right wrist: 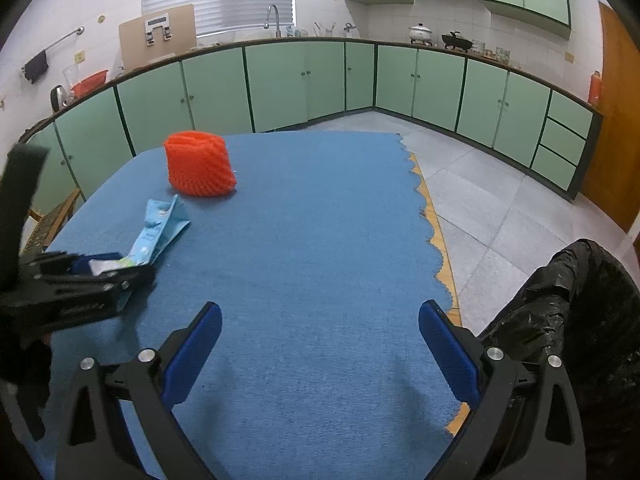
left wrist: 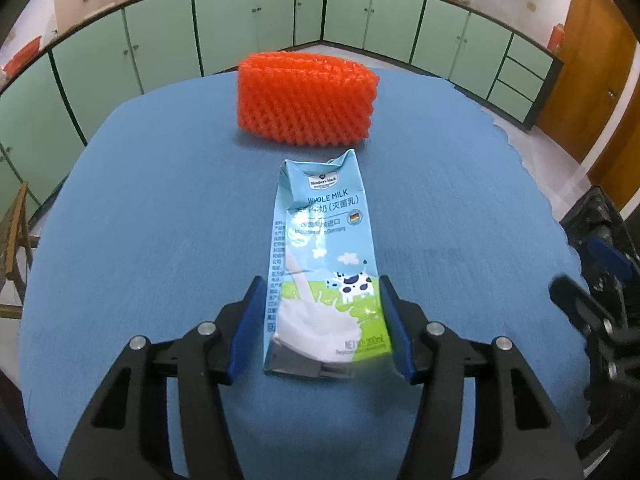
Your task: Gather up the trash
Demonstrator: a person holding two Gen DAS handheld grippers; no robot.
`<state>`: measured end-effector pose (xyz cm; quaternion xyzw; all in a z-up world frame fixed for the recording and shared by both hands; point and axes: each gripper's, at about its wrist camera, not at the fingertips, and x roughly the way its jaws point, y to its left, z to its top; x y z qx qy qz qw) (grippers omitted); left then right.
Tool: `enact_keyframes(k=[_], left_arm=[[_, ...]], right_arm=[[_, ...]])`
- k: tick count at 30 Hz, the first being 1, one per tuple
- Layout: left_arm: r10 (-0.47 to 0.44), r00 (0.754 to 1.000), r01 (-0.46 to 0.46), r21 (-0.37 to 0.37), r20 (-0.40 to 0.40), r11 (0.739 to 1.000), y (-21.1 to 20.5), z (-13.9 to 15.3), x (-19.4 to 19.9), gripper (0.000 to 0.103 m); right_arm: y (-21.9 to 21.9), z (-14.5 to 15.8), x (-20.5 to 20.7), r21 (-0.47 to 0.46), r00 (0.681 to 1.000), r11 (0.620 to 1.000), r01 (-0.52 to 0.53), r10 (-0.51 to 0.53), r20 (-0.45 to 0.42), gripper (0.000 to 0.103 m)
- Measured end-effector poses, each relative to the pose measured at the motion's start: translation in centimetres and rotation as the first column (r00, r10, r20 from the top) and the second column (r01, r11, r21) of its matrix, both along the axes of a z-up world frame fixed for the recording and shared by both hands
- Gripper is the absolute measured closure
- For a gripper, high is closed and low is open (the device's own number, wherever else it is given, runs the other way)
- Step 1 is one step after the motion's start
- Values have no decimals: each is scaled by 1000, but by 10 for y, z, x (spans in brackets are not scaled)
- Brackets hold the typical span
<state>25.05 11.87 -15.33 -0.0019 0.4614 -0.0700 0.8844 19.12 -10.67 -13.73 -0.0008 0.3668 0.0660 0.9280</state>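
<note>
Left wrist view: one flattened milk carton (left wrist: pixel 326 264) lay flat on blue tablecloth (left wrist: pixel 160 220), its bottom end between blue pads of left gripper (left wrist: pixel 322 330). Pads flanked carton edges, narrow gaps visible; not clamped, likely lining up for grab. One orange foam net (left wrist: pixel 306 98) sat just beyond carton, apart from it. Right gripper (right wrist: pixel 320 350) hovered wide open, empty, over bare cloth. One black-lined bin (right wrist: pixel 568 312) stood off table's right edge, probably trash destination. Trash pieces counted: two.

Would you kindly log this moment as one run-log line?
left gripper: straddling milk carton, grip unclear | right gripper: open, empty | foam net: on table
</note>
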Motion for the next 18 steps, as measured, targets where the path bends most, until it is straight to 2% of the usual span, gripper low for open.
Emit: enact_keyframes(k=[11,14,18], left_arm=[[-16,1000,16,-18,-20,1000,8,-1,-18,47],[-19,1000,19,-60,-12,998,11,5,-21,32],[-15,1000,15,-78,1,997,12,13,-19,25]], right_arm=[[5,-8,1,-7,1000,1000,-13,13,-19,6],[5,-8,1,-6,1000,1000,-11,11,-19,6],[5,-7,2,-6,1000,1000,-9,9,-19,6]])
